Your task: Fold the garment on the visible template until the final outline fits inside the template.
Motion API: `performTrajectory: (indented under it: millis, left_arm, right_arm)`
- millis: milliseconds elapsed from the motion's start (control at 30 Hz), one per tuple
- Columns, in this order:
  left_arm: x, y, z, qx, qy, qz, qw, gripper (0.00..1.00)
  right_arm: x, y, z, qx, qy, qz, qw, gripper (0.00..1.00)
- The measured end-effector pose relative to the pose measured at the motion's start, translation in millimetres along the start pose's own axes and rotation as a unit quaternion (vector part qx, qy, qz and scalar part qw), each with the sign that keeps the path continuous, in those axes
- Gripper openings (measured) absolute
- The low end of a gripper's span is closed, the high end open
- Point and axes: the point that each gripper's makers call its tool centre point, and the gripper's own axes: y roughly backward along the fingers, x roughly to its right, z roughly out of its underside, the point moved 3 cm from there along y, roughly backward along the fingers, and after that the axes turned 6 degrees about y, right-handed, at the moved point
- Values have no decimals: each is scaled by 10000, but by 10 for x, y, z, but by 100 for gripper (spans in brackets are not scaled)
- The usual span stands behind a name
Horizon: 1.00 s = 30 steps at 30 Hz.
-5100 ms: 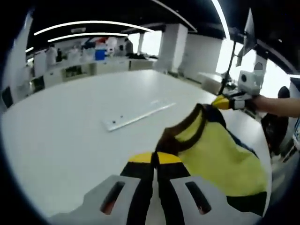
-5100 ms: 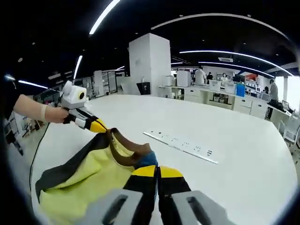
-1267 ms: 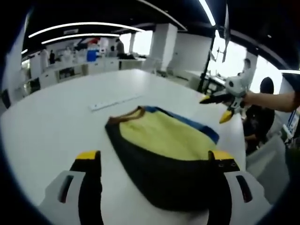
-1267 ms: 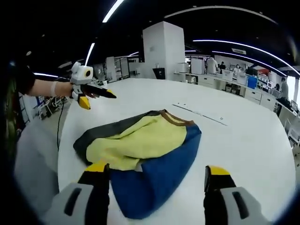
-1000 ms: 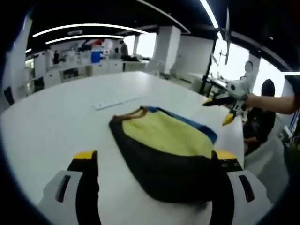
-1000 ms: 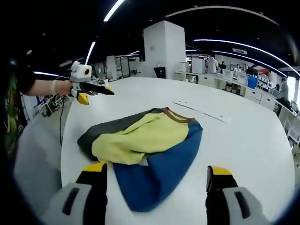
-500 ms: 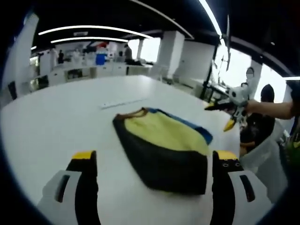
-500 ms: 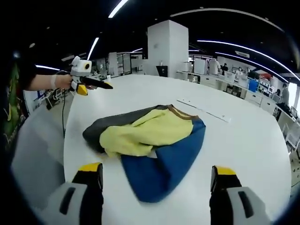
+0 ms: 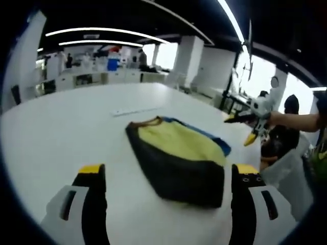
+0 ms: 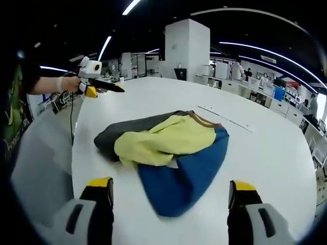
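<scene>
Yellow-tipped, both my claws stand wide open and hold nothing. The left claw [image 9: 166, 176] and the right claw [image 10: 171, 191] hang above the white bench [image 10: 265, 153], one at each side of the garment [image 10: 168, 148], clear of the cloth.

The garment lies bunched on the bench ahead of both claws: a yellow panel on top, a dark panel toward the left claw, a blue panel toward the right claw. Its long axis runs away from both claws, from the loose hem nearest them to the brown collar [image 10: 204, 119] at the far end.

A pale strip [image 10: 227, 119] lies on the bench beyond the collar, apart from the cloth.

Judgement: each claw is nearest its own hem corner, so the next grasp falls there.
</scene>
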Motion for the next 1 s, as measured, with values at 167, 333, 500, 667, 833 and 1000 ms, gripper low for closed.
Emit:
performTrajectory:
  millis: [167,333,500,667,833,1000]
  left_arm:
    - [-12,54,44,23,89,-17,10000,99]
    - [-15,59,94,-41,126,-33,9999,98]
    - [-22,72,62,2,118,-45,9999,97]
    - [-35,79,79,-20,117,-31,9999,96]
    - [-17,96,77,2,143,-34,9999,96]
    - [-32,113,80,29,190,-50,9998,95]
  right_arm:
    - [-74,-18,18,-143,83,8,9999,80]
    - [-181,-151,16,-260,491,5,9985,57]
    - [-233,-315,0,-389,956,127,9946,35]
    - [-344,-482,22,-565,1194,-2,9912,30]
    - [-399,-599,75,-756,1406,-127,9871,25]
    - [-385,-703,115,-903,1574,-169,9832,18]
